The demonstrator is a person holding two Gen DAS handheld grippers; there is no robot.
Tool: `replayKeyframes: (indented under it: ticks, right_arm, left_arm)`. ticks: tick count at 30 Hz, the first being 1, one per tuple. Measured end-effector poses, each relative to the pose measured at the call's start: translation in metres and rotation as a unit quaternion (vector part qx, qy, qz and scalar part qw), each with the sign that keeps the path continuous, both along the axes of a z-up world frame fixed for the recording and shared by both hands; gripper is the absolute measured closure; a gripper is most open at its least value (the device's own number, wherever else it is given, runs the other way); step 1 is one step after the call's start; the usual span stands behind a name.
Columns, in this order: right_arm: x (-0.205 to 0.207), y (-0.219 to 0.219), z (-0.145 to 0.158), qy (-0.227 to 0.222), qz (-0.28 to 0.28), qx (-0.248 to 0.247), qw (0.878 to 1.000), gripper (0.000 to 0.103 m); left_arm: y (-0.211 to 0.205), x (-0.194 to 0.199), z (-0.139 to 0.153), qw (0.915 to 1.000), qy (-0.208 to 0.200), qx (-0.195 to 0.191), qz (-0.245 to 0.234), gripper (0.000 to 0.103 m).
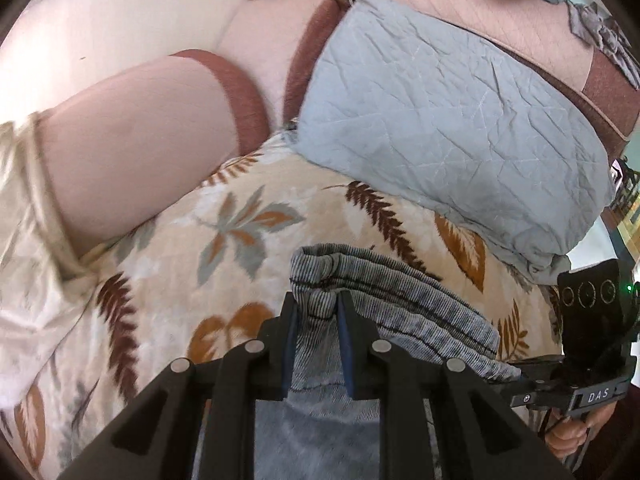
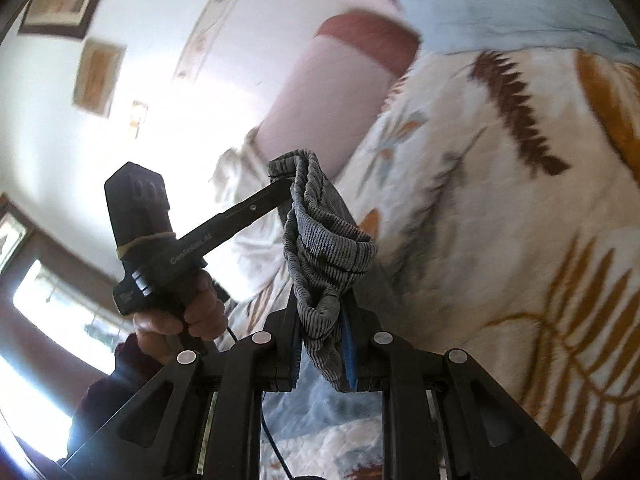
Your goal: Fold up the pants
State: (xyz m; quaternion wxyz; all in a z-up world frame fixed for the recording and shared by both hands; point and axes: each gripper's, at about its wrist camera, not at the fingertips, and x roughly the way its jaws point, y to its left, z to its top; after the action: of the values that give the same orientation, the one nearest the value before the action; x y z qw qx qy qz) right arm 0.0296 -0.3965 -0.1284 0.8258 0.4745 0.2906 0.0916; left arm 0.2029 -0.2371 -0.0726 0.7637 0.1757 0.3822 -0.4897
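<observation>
The pants [image 1: 384,304] are grey ribbed fabric with an elastic waistband, held up above a leaf-patterned blanket [image 1: 224,240]. My left gripper [image 1: 318,304] is shut on one end of the waistband. My right gripper [image 2: 320,300] is shut on the other end of the waistband [image 2: 320,232], which bunches and stretches between the two grippers. In the right wrist view the left gripper's fingers [image 2: 260,206] reach into the far end of the waistband. In the left wrist view the right gripper's body [image 1: 580,384] shows at the right edge, its fingertips hidden by the fabric.
A light blue pillow [image 1: 440,112] lies on the bed behind the pants. A pink bolster with a maroon end [image 1: 140,136] lies at the left. A pink headboard [image 1: 480,8] stands behind. Framed pictures [image 2: 98,76] hang on the wall.
</observation>
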Motion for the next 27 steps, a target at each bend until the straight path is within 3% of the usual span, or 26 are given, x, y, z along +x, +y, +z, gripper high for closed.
replayKeyframes:
  ticks: [9, 17, 20, 22, 25, 27]
  right_arm:
    - [0.022, 0.066, -0.014, 0.027, 0.097, -0.014, 0.995, 0.087]
    - [0.044, 0.119, -0.039, 0.071, 0.175, -0.047, 0.981, 0.084]
    - [0.048, 0.128, -0.041, 0.069, 0.211, -0.01, 0.975, 0.063]
    - [0.05, 0.134, -0.039, 0.062, 0.241, 0.021, 0.968, 0.041]
    - [0.051, 0.132, -0.027, 0.05, 0.227, -0.016, 0.972, 0.041]
    - [0.049, 0.115, -0.027, 0.044, 0.199, -0.001, 0.979, 0.04]
  left_arm:
    - [0.066, 0.001, -0.035, 0.998, 0.014, 0.021, 0.059, 0.082]
    - [0.121, 0.005, -0.06, 0.9919, 0.02, 0.053, 0.113, 0.079]
    - [0.147, 0.008, -0.064, 0.9855, 0.013, 0.076, 0.151, 0.079]
    - [0.163, 0.012, -0.064, 0.9814, 0.018, 0.075, 0.176, 0.079]
    - [0.185, 0.007, -0.059, 0.9781, 0.035, 0.049, 0.199, 0.079]
    - [0.19, -0.002, -0.057, 0.9775, 0.05, 0.03, 0.203, 0.079]
